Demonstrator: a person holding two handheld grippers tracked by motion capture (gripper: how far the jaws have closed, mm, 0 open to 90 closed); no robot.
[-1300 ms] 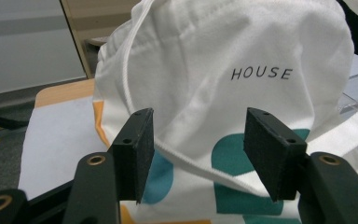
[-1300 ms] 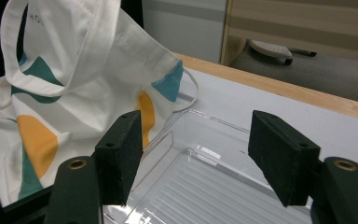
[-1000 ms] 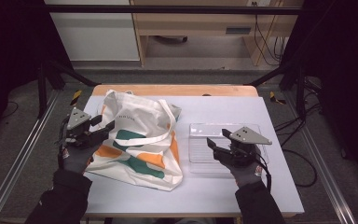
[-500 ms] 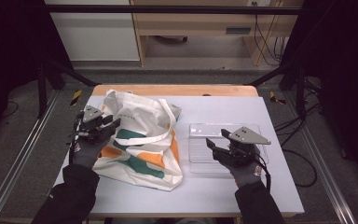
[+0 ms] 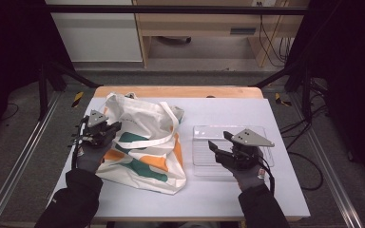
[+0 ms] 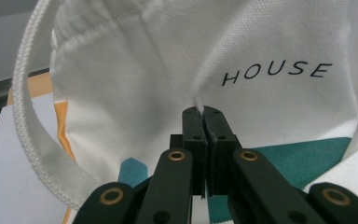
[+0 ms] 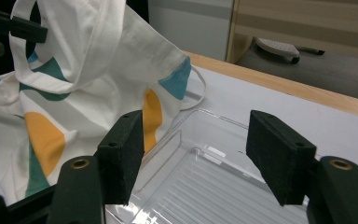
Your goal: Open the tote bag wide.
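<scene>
The left hand-held gripper [image 5: 110, 129] meets a tote bag [image 5: 145, 142]; the right hand-held gripper [image 5: 219, 141] hovers over a clear tray [image 5: 204, 130].

A white rectangular table [image 5: 228, 107] has a wooden far edge. Beyond it, black cables [image 5: 266, 35] hang beside a pale wooden bench [image 5: 195, 21].

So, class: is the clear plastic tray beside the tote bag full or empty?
Empty. The clear tray shows only its bare ribbed floor between the open right hand-held gripper jaws; nothing lies in it, and the tote bag sits beside it.
</scene>
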